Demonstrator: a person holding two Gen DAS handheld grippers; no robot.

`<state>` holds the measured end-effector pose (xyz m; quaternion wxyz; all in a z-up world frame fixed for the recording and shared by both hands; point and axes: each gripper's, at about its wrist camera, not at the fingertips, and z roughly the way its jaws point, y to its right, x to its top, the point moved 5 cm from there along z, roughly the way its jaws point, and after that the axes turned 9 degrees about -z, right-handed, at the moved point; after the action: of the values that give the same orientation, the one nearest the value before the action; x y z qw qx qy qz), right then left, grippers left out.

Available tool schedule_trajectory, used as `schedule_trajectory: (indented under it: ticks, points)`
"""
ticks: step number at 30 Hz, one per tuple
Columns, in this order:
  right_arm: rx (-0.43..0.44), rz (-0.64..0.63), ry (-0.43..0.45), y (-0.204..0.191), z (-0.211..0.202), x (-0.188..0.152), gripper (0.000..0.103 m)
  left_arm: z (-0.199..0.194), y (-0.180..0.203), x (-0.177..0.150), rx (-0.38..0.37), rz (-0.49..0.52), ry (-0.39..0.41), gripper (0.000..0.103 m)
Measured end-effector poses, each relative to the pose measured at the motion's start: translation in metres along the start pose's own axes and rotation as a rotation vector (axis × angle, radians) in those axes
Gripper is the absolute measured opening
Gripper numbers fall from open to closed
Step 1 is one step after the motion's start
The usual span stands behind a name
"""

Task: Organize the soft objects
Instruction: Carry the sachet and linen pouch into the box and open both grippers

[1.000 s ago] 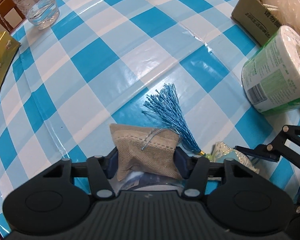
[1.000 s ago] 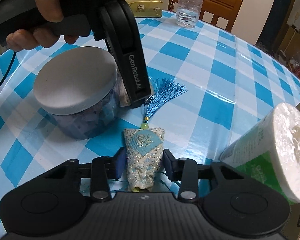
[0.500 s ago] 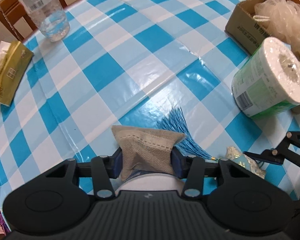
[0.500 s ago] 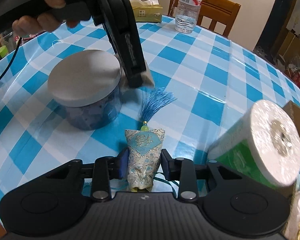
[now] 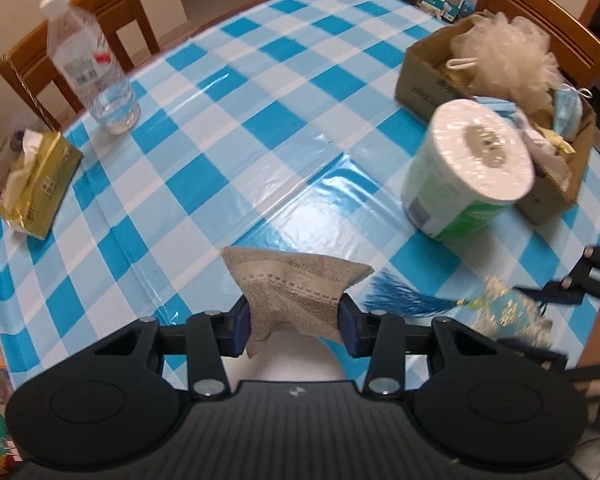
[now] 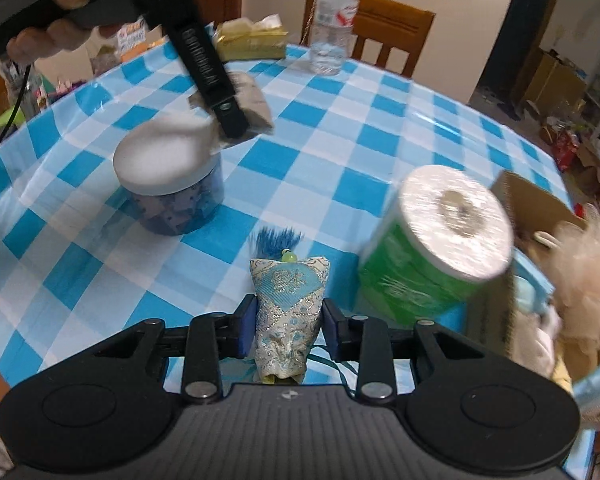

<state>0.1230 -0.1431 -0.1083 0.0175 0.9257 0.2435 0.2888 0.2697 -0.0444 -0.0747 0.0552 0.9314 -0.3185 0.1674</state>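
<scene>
My left gripper [image 5: 294, 318] is shut on a beige mesh sachet [image 5: 292, 284] and holds it above the checked table; it shows in the right wrist view [image 6: 256, 104] too. My right gripper [image 6: 286, 326] is shut on a blue brocade sachet [image 6: 288, 308] with a blue tassel [image 6: 276, 240], lifted off the table; the sachet also shows at the right of the left wrist view [image 5: 508, 312]. A cardboard box [image 5: 420, 80] at the far right holds a cream bath pouf [image 5: 504, 52] and other soft items.
A wrapped paper roll [image 5: 464, 168] lies in front of the box. A white-lidded jar [image 6: 168, 176] stands under the left gripper. A water bottle [image 5: 88, 64] and a gold tissue pack [image 5: 40, 188] sit at the far left. Wooden chairs ring the table.
Both grippers have risen from the table with their sachets. The tassel has come off the cloth. The views now tilt more toward the box and the roll.
</scene>
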Motion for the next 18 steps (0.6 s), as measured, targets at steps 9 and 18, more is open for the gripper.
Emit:
schedule_trajectory:
  ticks: [9,18]
  points:
    - [-0.001,0.053,0.015,0.055,-0.048,-0.03,0.039,-0.038,0.044,0.002,-0.003,0.029,0.029,0.043]
    - [-0.102,0.11,0.05,0.136,-0.084,-0.049,0.039,-0.055,0.125,0.038,-0.106,0.116,0.091,0.043]
